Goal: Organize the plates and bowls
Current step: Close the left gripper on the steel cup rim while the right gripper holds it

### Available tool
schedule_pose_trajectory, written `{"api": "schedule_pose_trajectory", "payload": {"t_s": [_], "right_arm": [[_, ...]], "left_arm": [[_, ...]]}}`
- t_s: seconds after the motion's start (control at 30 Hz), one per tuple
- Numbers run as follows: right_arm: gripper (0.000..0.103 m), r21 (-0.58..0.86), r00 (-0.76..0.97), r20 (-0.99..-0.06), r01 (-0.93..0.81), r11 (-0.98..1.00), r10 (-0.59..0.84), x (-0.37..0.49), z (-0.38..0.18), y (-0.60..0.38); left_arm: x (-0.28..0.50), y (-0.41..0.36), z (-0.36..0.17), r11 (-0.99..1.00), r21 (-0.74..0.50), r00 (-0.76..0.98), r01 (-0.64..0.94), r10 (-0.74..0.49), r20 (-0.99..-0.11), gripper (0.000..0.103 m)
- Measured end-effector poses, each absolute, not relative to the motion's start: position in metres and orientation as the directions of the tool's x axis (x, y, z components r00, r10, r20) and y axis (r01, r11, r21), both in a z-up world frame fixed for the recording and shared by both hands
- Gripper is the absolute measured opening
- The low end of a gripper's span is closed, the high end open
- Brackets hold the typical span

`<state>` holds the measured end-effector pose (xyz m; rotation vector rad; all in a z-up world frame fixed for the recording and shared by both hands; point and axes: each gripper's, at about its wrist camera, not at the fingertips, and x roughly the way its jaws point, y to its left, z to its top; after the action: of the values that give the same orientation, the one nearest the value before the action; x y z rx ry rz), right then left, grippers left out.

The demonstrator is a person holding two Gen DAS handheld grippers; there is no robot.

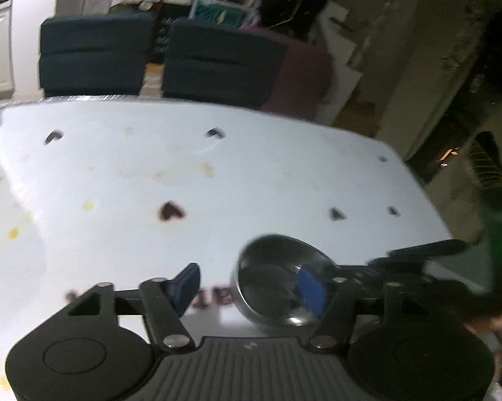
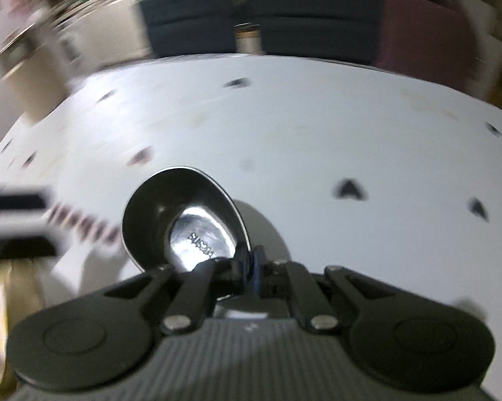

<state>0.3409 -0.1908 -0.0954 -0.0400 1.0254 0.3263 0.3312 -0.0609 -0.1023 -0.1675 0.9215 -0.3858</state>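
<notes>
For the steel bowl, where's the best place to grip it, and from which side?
By the rim: the bowl is thin-walled, smooth and round, so a tool finger inside and one outside the wall holds best. The right tool already pinches its near edge this way, from the camera side.

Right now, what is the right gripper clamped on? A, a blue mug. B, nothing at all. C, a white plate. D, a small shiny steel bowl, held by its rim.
D: in the right wrist view the right gripper has its blue pads closed together on the rim of the steel bowl, which hangs tilted above the white table.
</notes>
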Motion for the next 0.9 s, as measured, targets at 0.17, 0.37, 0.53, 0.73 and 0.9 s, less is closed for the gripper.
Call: {"api": "schedule_pose_trajectory", "payload": {"t_s": [0.17,0.37,0.53,0.73,0.9], "right_arm": [[0.006,0.072,0.476,-0.839,-0.383,0.921,0.264,0.337,-0.095,-0.181],[0.010,0.067,0.509,-0.825,-0.343,0.937,0.245,0.345,-0.090,-0.181],[0.019,0.120,0.500,-0.831,-0.262,0.957,0.242,0.357,-0.089,-0.187],[0.019,0.191,0.467,-0.847,-0.178,0.965,0.254,0.350,-0.085,-0.193],[0.019,0.223,0.461,-0.851,-0.120,0.968,0.253,0.350,-0.087,-0.192]], "left_arm": [[0.343,-0.061,-0.117,0.936,-0.246,0.502,0.253,-0.345,-0.793,0.040],[0.345,-0.058,-0.126,0.932,-0.252,0.480,0.262,-0.352,-0.803,0.030],[0.344,-0.061,-0.128,0.930,-0.255,0.463,0.265,-0.355,-0.812,0.030],[0.343,-0.063,-0.130,0.926,-0.278,0.441,0.254,-0.367,-0.819,0.030],[0.342,-0.064,-0.130,0.923,-0.289,0.433,0.253,-0.375,-0.820,0.022]]}}
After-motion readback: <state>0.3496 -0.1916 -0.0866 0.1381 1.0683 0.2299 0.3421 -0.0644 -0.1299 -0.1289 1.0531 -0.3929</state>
